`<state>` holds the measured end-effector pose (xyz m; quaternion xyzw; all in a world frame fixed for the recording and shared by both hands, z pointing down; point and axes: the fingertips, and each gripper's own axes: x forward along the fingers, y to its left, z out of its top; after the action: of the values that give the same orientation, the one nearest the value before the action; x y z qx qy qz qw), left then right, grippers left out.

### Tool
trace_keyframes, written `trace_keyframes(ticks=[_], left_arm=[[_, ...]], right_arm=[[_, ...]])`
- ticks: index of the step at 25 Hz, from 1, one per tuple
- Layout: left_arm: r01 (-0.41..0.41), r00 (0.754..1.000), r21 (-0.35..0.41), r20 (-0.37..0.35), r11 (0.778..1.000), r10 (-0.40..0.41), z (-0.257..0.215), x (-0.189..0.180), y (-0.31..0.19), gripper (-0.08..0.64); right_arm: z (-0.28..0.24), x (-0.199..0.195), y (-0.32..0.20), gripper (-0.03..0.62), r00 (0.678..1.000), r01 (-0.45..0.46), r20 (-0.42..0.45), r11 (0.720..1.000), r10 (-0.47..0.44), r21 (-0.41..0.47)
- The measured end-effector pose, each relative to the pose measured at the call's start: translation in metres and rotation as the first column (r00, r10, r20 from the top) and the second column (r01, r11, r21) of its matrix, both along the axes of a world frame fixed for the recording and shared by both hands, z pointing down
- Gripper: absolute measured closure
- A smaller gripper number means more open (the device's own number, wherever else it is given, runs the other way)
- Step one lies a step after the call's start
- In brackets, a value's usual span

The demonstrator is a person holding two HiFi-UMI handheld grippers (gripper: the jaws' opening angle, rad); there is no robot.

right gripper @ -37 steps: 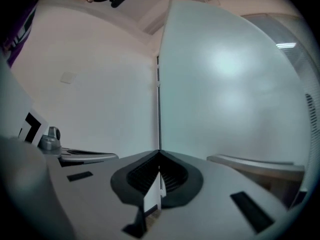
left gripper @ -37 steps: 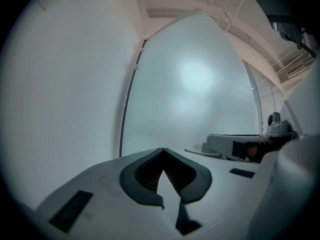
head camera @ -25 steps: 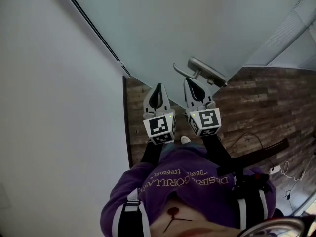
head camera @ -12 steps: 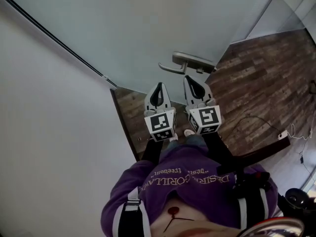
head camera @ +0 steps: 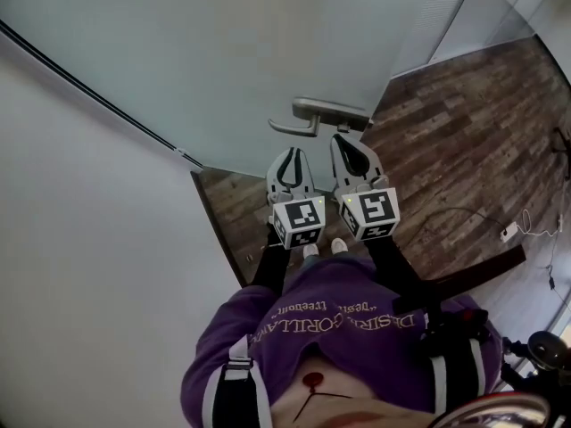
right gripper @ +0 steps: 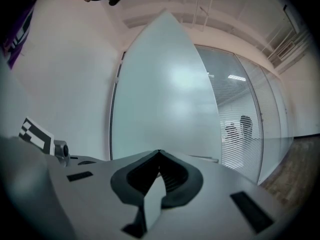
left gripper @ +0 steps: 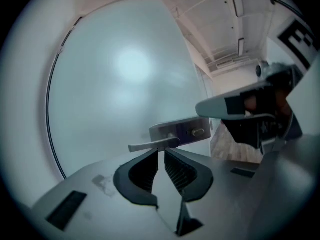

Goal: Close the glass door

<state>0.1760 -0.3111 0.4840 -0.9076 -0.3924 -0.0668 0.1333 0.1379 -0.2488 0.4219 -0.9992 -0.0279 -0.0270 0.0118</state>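
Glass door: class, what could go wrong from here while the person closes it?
Both tongs are shut and grip nothing. The left tongs sit just below the handle, so a push there could slip off its smooth lever. The right tongs face the bare door; hard tips pressed on the glass may skid or mark it.

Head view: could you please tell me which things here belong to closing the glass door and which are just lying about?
Part of the job:
- glass door
- door handle
- left gripper
- right gripper

Just lying about:
- white plug and cable on the wooden floor
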Motion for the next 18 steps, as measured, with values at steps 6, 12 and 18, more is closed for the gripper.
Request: trace_keyframes(ticks=[6, 12, 18], left_arm=[[0.074, 0.940, 0.330, -0.338, 0.941, 0.045, -0.004, 0.027, 0.012, 0.422], [0.134, 0.764, 0.582, -0.576, 0.802, 0.290, -0.003, 0.029, 0.017, 0.419], [0.159, 0.747, 0.738, -0.524, 0.656, 0.408, 0.022, 0.040, 0.005, 0.419]], right_arm=[[-0.008, 0.000, 0.009, 0.603, 1.000, 0.021, -0.005, 1.000, -0.021, 0.002], [-0.008, -0.004, 0.011, 0.603, 0.999, 0.023, -0.024, 1.000, -0.023, 0.009], [-0.010, -0.004, 0.005, 0.603, 0.999, 0.030, -0.032, 1.000, -0.030, 0.005]])
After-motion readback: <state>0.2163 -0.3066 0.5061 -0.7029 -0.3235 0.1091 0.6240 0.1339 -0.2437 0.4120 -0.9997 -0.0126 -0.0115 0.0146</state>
